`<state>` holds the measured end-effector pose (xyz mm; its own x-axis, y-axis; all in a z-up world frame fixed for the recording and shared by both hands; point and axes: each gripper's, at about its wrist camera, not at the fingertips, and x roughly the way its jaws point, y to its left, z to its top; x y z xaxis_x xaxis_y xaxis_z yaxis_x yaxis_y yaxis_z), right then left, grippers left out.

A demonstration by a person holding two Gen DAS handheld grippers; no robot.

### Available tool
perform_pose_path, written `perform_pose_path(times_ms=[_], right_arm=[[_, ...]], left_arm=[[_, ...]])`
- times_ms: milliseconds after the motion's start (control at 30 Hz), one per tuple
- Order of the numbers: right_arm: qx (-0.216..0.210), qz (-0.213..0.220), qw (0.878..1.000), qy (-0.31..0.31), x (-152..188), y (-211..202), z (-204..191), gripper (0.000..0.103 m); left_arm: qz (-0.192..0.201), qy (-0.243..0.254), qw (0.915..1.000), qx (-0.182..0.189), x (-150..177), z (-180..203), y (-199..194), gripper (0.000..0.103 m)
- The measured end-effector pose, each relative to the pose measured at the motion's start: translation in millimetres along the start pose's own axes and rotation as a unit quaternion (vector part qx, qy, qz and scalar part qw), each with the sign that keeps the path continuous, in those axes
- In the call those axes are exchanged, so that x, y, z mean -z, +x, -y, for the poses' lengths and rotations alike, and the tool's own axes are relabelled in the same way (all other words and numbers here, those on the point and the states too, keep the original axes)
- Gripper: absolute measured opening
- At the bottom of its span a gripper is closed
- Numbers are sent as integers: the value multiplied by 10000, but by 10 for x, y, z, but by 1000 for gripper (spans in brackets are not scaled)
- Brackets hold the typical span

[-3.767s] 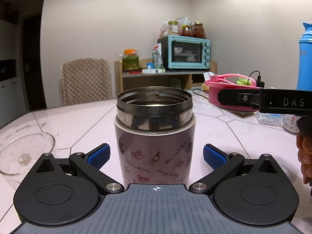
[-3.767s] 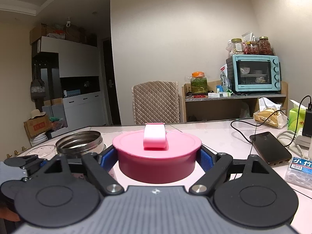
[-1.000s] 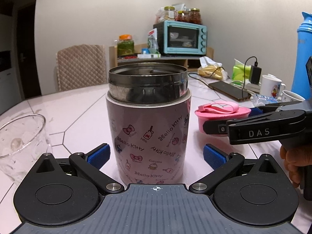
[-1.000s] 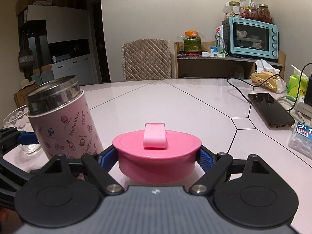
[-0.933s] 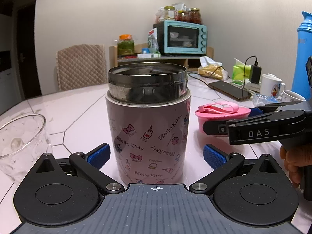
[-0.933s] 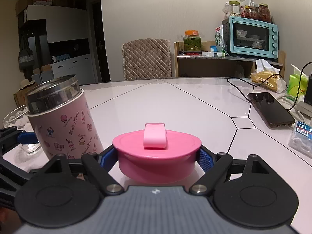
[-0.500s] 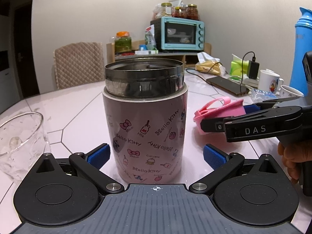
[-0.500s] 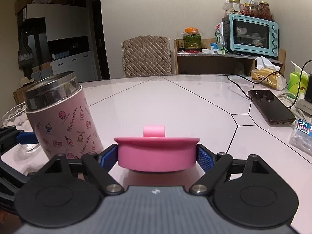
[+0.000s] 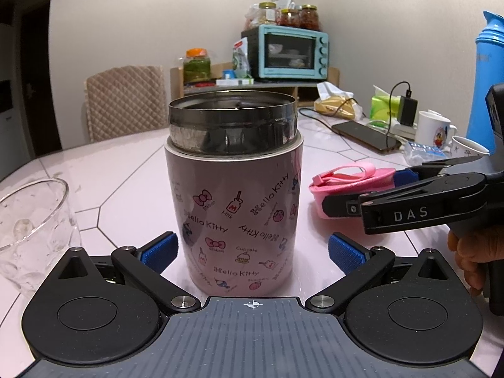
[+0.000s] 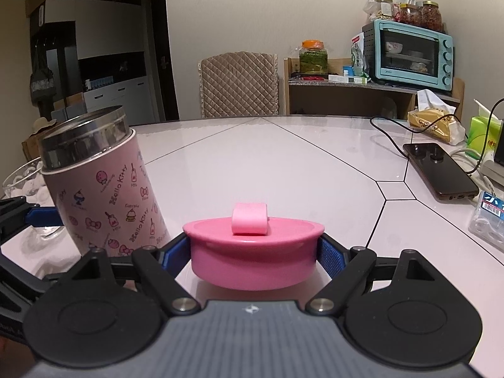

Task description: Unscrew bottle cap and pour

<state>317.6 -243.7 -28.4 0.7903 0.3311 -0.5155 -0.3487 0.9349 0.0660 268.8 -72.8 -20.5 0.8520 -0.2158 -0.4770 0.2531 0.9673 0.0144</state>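
Note:
A pink Hello Kitty steel jar [image 9: 233, 195] stands uncapped and upright on the table, its metal mouth bare. My left gripper [image 9: 252, 250] is open around its lower body, with the blue pads [image 9: 159, 249] just clear of its sides. In the right wrist view the jar [image 10: 104, 189] stands to the left. My right gripper [image 10: 253, 256] is shut on the pink cap [image 10: 255, 245], which has a strap on top. From the left wrist view the cap [image 9: 346, 179] hangs tilted, low over the table to the right of the jar.
A clear glass [image 9: 31, 220] stands left of the jar. A phone [image 10: 441, 170] on a cable, mugs [image 9: 434, 129], a tissue pack and a tall blue flask [image 9: 488, 78] crowd the table's right side. A hand [image 9: 469, 252] holds the right gripper's handle.
Since the oldest frames the right gripper has brought the cap down from above the jar to table height at its right. In the last second the cap tipped; the jar stayed put.

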Motion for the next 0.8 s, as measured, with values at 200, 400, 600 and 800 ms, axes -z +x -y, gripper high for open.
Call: perform_pose_path(times_ms=[200, 400, 600, 800], right_arm=[[-3, -55, 10000, 21, 5, 15, 9, 86], [-6, -100, 9999, 3, 14, 15, 11, 86], [-8, -135, 9999, -27, 24, 12, 10, 86], [-34, -179, 9998, -32, 29, 15, 5, 88]], left_arm=[[-17, 6, 10000, 13, 2, -4, -2, 103], [-34, 23, 10000, 22, -24, -51, 13, 103], [-53, 47, 10000, 21, -22, -44, 24, 103], [-64, 53, 10000, -3, -17, -33, 25, 103]])
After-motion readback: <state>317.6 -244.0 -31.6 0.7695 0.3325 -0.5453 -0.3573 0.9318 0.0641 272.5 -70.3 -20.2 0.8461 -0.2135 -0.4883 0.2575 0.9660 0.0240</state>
